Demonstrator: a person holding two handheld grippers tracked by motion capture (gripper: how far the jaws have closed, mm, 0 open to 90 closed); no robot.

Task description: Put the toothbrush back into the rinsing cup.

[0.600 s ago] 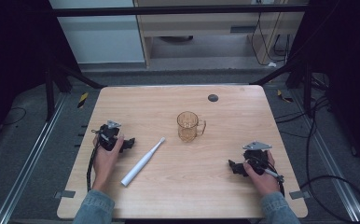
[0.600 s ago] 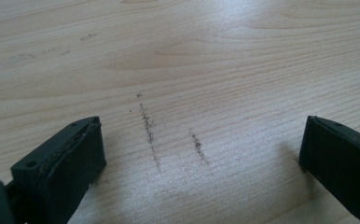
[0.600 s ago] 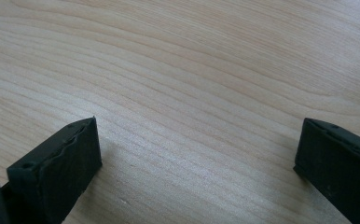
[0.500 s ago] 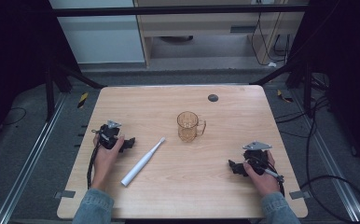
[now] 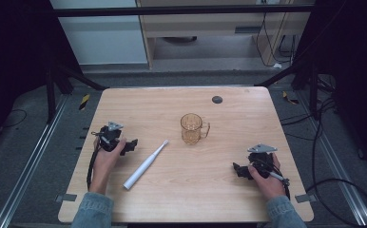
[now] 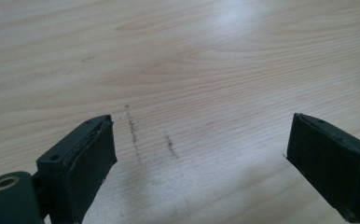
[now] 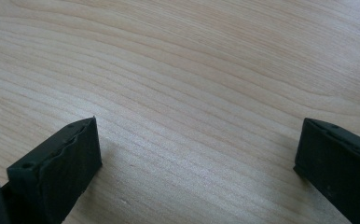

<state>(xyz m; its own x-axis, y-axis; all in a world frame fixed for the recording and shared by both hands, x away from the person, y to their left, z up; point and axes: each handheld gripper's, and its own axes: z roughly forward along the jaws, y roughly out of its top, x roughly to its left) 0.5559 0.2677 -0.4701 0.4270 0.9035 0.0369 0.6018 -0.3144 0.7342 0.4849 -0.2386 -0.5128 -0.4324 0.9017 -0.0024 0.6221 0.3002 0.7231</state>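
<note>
A white electric toothbrush [image 5: 146,164] lies slanted on the wooden table [image 5: 172,102], left of centre. An amber see-through mug [image 5: 191,128] stands upright near the middle, its handle to the right. My left gripper [image 5: 130,145] rests on the table just left of the toothbrush's head end. In the left gripper view this gripper [image 6: 199,163] is open over bare wood with a few dark scuff marks. My right gripper [image 5: 239,169] sits near the front right, apart from the mug. The right gripper view has that gripper [image 7: 197,158] open above bare wood.
A small dark round disc [image 5: 217,99] lies near the table's far edge. Metal floor rails run along both sides of the table, and cables trail on the floor at the right. A cabinet stands behind the table.
My left gripper has shifted slightly toward the toothbrush. The right gripper, mug and toothbrush have stayed put.
</note>
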